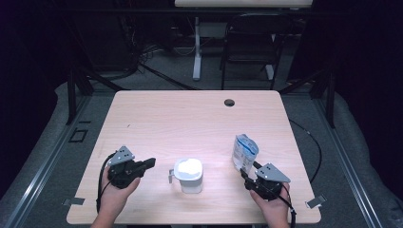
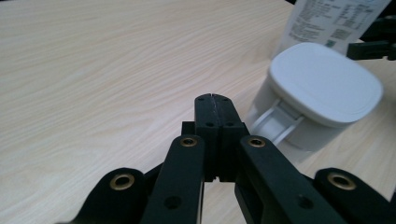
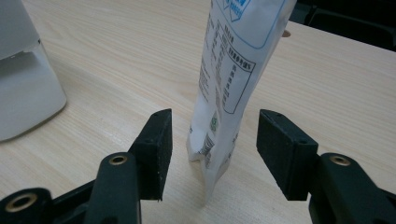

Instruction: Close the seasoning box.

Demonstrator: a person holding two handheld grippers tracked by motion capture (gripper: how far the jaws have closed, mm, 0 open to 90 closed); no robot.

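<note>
At the near right of the table [image 1: 157,114], the right gripper [image 3: 212,154] has its jaws spread wide, one on each side of a standing white pouch [image 3: 233,79] with blue print and a label panel. Neither pad touches the pouch; there is clear space on both sides. The pouch stands upright on the wood, its bottom seam between the jaws. In the high view the right gripper [image 1: 248,176] sits in the person's right hand [image 1: 273,206] just in front of the pouch [image 1: 244,152], with a cable trailing back off the table edge.

The left gripper [image 2: 214,98] has its jaws pressed flat together with nothing between them. It points toward a white container [image 2: 322,84] with a closed rounded lid and a hinge or latch on the side facing the jaws; the tips are near it but apart. From above, the left gripper [image 1: 151,163] lies in the person's left hand [image 1: 116,194], and the container [image 1: 188,175] stands between the two grippers, close to the table's near edge. The pouch is just beyond and to the right of the container.
</note>
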